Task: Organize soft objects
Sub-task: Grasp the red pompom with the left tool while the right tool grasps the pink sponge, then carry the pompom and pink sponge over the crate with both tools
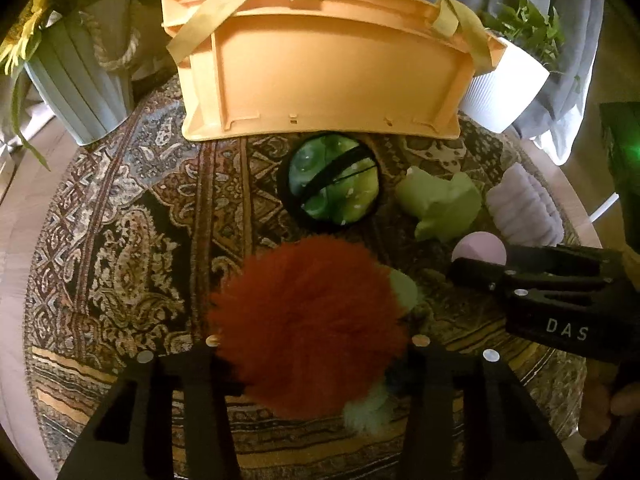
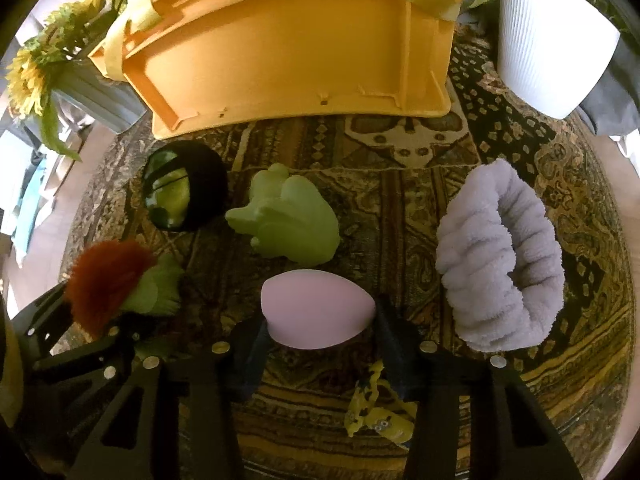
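Your left gripper is clenched on the red pompom, low over the rug. Your right gripper grips the pink sponge, its pads pressing both sides. The green toy and lilac scrunchie lie beyond, before the orange crate.

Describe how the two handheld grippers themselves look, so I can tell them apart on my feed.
Both look identical: matte black angular bodies with cut-out slots, round silver fasteners and two black fingers. The right gripper shows white "DAS" lettering on its side. No cables or sleeves are visible on either; the left gripper shows no lettering.
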Demonstrator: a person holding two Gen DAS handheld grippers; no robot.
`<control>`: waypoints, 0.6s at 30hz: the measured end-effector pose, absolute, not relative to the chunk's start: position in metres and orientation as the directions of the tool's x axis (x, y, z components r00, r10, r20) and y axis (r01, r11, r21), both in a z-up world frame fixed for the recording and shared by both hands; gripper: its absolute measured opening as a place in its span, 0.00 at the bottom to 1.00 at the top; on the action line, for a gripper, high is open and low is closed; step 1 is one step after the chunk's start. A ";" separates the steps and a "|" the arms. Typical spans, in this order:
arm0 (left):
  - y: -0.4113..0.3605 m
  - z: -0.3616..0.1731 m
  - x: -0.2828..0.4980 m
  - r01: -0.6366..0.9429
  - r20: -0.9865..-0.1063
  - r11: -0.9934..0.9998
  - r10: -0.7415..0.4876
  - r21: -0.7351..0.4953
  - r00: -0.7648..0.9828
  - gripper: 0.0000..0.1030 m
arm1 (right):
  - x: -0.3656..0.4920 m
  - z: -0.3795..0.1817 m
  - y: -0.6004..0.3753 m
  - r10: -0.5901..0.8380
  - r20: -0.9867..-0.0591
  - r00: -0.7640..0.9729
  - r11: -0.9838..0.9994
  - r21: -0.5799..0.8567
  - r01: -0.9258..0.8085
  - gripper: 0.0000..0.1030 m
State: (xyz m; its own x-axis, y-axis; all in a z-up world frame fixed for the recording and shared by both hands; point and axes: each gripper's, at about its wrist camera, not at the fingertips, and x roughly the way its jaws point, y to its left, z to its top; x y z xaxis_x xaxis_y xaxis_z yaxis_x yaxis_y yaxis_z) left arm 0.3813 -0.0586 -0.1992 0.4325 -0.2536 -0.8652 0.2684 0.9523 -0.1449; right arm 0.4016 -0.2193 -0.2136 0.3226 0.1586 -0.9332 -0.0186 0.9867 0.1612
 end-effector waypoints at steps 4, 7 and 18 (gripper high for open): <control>-0.055 -0.192 0.378 0.259 -0.853 0.953 -0.262 -0.156 0.451 0.43 | 0.396 -0.207 -0.220 0.161 -0.925 0.344 0.987 0.158 -0.036 0.47; -0.054 -0.183 0.376 0.253 -0.839 0.954 -0.269 -0.163 0.474 0.43 | 0.392 -0.200 -0.219 0.165 -0.917 0.363 0.986 0.156 -0.055 0.47; -0.051 -0.140 0.369 0.236 -0.781 0.957 -0.274 -0.166 0.561 0.43 | 0.382 -0.160 -0.218 0.188 -0.870 0.455 0.982 0.171 -0.079 0.47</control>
State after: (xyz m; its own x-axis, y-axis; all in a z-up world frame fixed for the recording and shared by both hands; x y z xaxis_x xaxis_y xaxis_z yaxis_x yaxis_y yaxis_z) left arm 0.3695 -0.0509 -0.1397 0.5607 -0.2741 -0.7814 0.2360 0.9574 -0.1665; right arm 0.3817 -0.2176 -0.1603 0.4550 0.1884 -0.8703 -0.0789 0.9820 0.1713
